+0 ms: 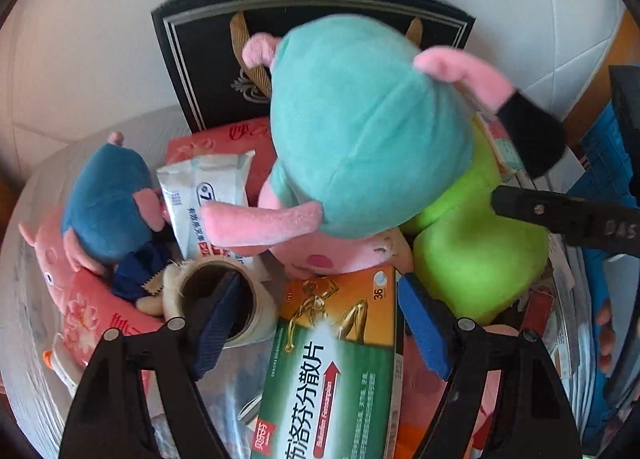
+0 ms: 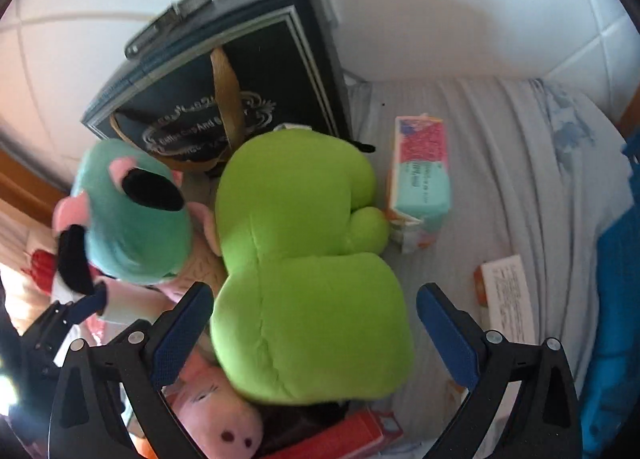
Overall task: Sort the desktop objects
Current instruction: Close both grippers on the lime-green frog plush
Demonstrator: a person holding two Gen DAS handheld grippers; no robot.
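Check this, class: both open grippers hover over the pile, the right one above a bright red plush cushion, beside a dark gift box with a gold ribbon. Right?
Wrong colour. The right wrist view shows the plush cushion under the right gripper is lime green. The dark gift box with gold ribbon and open left gripper stand.

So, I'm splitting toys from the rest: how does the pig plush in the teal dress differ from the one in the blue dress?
The teal-dress pig plush looks much bigger than the blue-dress pig plush. The teal one lies mid-pile, partly on the green plush and above the medicine box; the blue one sits at the left edge beside the tape roll. Black feet show on the teal one, none on the blue. Both are pink pigs.
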